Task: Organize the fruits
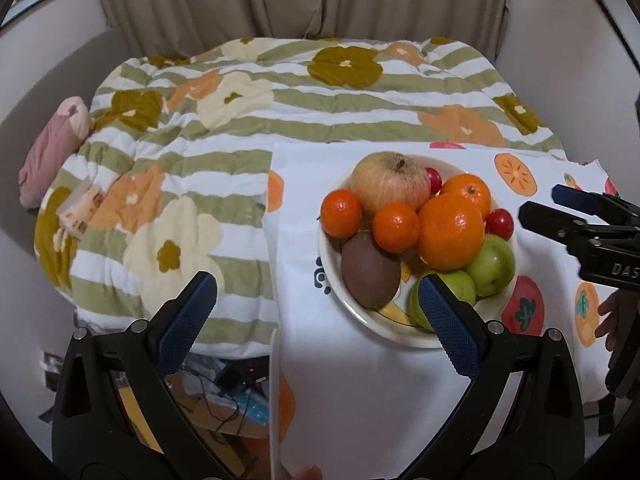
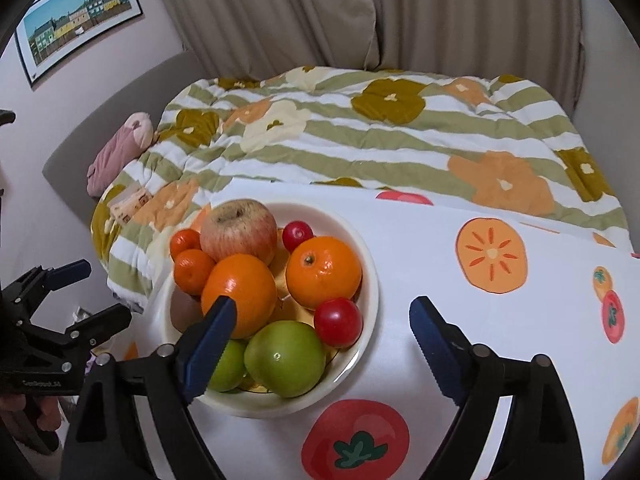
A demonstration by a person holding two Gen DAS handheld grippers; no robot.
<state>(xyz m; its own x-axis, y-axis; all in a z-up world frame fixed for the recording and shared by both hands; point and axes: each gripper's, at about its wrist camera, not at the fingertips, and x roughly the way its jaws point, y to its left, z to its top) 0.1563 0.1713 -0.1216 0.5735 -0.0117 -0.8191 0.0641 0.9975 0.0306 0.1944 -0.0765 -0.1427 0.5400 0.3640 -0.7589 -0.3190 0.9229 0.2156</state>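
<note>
A cream bowl [image 1: 332, 280] [image 2: 370, 280] heaped with fruit sits on a white cloth printed with fruits. It holds an apple [image 1: 390, 184] [image 2: 238, 230], large oranges [image 1: 450, 232] [image 2: 324, 272], small tangerines [image 1: 341, 213] [image 2: 192, 270], a brown kiwi-like fruit [image 1: 370, 270], green apples [image 1: 490, 266] [image 2: 284, 364] and small red fruits [image 1: 499, 222] [image 2: 338, 322]. My left gripper [image 1: 316, 312] is open and empty, hovering at the bowl's near left. My right gripper [image 2: 322, 334] is open and empty, its jaws over the bowl's near right side; it also shows in the left view [image 1: 560, 208].
The cloth-covered table [image 2: 480, 300] stands against a bed with a striped floral quilt [image 1: 240, 128] [image 2: 400, 140]. A pink pillow [image 1: 52, 148] lies at the bed's left. Cables and clutter [image 1: 224, 392] lie on the floor below the table's left edge. Curtains hang behind.
</note>
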